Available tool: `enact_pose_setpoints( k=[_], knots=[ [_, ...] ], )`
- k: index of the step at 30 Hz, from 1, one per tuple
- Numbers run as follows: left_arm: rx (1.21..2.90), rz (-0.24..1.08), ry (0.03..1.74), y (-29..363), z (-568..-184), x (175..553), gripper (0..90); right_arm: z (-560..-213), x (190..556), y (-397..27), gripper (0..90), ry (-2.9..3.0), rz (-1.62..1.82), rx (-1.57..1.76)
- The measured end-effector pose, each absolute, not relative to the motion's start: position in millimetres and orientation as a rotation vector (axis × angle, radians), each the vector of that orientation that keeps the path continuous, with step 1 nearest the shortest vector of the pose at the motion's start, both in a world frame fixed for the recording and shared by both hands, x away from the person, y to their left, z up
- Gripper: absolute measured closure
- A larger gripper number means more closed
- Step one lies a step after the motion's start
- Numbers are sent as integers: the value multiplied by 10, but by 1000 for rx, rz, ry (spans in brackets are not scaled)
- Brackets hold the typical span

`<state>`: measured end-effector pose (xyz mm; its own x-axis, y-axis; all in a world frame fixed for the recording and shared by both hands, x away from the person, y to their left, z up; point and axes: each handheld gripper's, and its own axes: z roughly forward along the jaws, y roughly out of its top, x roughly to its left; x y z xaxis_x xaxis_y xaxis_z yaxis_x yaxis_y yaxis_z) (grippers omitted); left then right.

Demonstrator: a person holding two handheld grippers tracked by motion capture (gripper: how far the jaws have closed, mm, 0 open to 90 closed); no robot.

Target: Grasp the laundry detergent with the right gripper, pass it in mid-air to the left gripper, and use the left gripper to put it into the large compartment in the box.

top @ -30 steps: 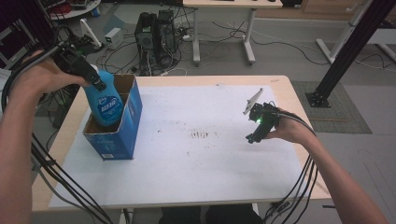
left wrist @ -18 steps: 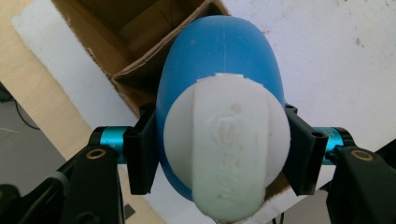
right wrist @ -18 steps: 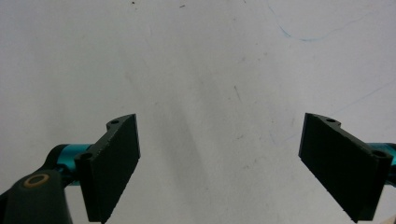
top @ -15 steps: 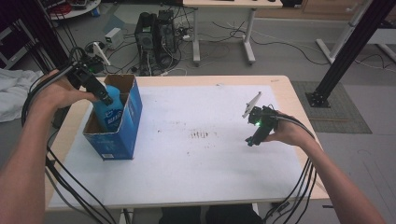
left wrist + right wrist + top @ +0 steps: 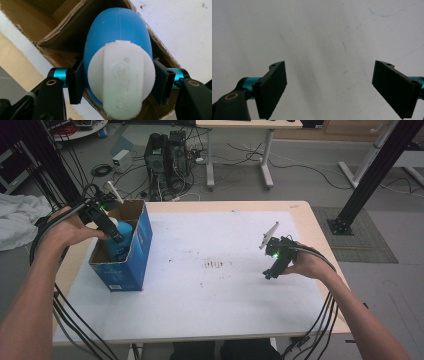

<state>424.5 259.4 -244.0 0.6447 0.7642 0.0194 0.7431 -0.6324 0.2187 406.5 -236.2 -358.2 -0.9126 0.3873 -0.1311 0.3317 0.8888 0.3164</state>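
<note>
A blue bottle (image 5: 121,241) with a white cap (image 5: 122,80) stands inside an open blue cardboard box (image 5: 131,265) at the table's left. My left gripper (image 5: 116,237) reaches down into the box and is shut on the bottle (image 5: 117,32) just below its cap, one black pad on each side. At the right of the table my right gripper (image 5: 268,274) hangs just above the white sheet (image 5: 317,32), open, with nothing between its pads.
A white sheet (image 5: 215,295) covers most of the wooden table (image 5: 305,215); a small brown stain (image 5: 214,264) marks its middle. Cables trail from both grippers over the front edge. Beyond the table stand computer towers (image 5: 167,155), another desk's legs and a black frame post (image 5: 372,170).
My left gripper has gone down with the blue bottle, which now sits lower inside the box. The right gripper has stayed in place.
</note>
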Motion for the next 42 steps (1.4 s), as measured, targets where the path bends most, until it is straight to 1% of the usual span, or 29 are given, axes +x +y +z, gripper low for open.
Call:
enact_pose_setpoints(
  k=[1,4,7,11,17,24,28,31,33,42],
  knots=[
    [2661,167,1244,2584,-2458,4238,386,-3587,4067,-2364,117,2869,427,543],
    [2701,155,1202,2609,-2504,4247,386,-3596,4064,-2369,117,2872,423,543],
    [2690,155,1191,2624,-2548,4238,386,-3606,4061,-2377,117,2870,429,549],
    [2727,165,1131,2633,-2586,4229,386,-3618,4061,-2382,117,2872,425,545],
    [2718,177,1125,2657,-2648,4211,386,-3635,4057,-2380,117,2874,420,548],
    [2758,181,1073,2660,-2699,4199,385,-3640,4054,-2370,117,2879,401,546],
    [2758,179,1064,2647,-2708,4196,385,-3647,4051,-2361,117,2876,410,544],
    [2805,166,1031,2650,-2698,4206,385,-3640,4050,-2360,117,2880,400,541],
    [2801,164,1033,2636,-2705,4189,385,-3645,4044,-2358,117,2877,409,549],
    [2876,163,994,2571,-2688,4163,383,-3655,4040,-2357,117,2876,407,547]
  ],
)
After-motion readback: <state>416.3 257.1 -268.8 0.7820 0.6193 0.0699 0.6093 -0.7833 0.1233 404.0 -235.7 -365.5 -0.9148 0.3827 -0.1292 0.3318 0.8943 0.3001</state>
